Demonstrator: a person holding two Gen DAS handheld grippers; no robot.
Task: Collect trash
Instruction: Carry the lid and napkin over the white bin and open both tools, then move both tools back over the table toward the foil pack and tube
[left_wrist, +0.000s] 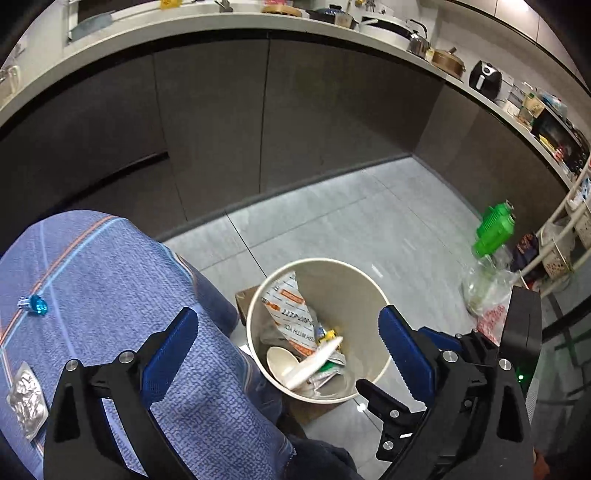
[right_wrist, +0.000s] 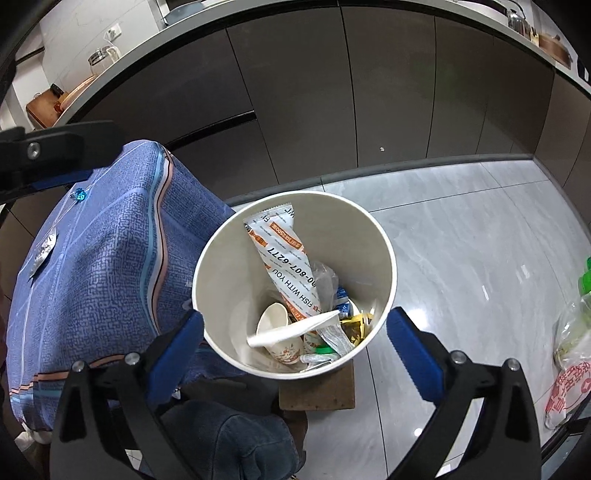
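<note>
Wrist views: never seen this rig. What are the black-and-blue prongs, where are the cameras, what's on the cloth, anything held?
No robot arm: a person carries a two-finger tool in each hand, with a fisheye camera on each looking along its fingers. The prongs are those fingers. The left tool and right tool are both open and hold nothing. Both look down at a bin on the floor holding a wrapper, a paper cup and a white spoon. On the blue cloth lie a foil packet and a small blue piece.

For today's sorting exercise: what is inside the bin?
The bin holds a printed wrapper, paper cup, white spoon and small packets. Anything beneath them is hidden.
</note>
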